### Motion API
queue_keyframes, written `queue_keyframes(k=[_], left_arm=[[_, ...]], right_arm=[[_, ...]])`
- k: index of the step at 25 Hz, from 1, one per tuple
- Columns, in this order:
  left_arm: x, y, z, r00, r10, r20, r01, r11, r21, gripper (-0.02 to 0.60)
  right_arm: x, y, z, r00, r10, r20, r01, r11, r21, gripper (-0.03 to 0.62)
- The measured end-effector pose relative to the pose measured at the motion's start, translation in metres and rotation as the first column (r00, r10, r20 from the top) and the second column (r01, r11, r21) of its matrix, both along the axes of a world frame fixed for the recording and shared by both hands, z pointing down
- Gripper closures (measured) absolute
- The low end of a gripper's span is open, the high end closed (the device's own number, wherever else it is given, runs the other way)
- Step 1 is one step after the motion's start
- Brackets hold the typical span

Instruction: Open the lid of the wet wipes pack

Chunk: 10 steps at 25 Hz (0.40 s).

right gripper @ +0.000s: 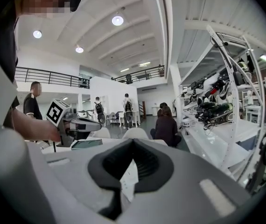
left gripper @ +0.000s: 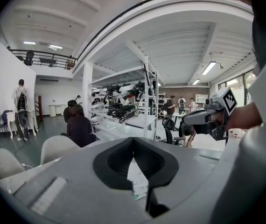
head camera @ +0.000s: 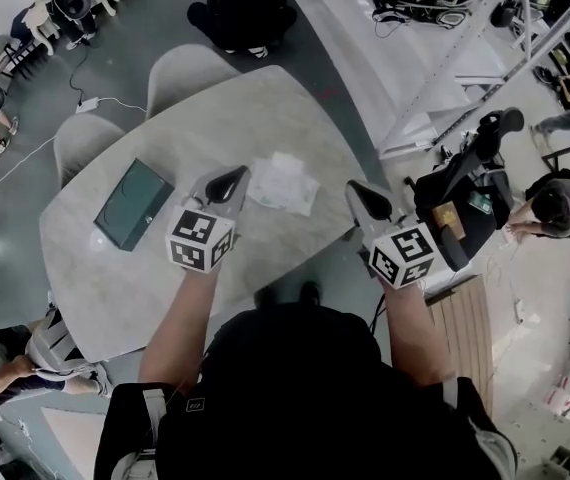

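On either side of the wet wipes pack (head camera: 283, 183), the left gripper (head camera: 236, 177) and right gripper (head camera: 364, 197) are hovering clenched and empty; descending closed is risking shoving the pack aside.

wet wipes pack (head camera: 283, 183) too small in head view to tell whether it's open — both gripper views show only a sliver of it past the jaws, green flat item (head camera: 133, 204) unidentifiable.
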State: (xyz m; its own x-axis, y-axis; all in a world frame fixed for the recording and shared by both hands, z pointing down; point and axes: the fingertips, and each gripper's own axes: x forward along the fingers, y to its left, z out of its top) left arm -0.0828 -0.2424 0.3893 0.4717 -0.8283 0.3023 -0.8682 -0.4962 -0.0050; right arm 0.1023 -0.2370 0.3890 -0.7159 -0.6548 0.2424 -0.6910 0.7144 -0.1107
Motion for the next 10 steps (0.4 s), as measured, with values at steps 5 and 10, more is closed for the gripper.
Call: queue_keyframes(k=[5, 10], left_arm=[[-0.0013, -0.003, -0.0021, 1.0, -0.003, -0.014, 0.003, 1.0, 0.003, 0.571], [-0.0061, -0.0049, -0.0044, 1.0, -0.009, -0.024, 0.01, 1.0, 0.009, 0.571]], right_arm=[[-0.0047, -0.003, -0.0018, 1.0, -0.007, 0.002, 0.007, 1.0, 0.002, 0.592], [-0.01, -0.004, -0.0013, 1.0, -0.012, 0.003, 0.012, 1.0, 0.002, 0.592]])
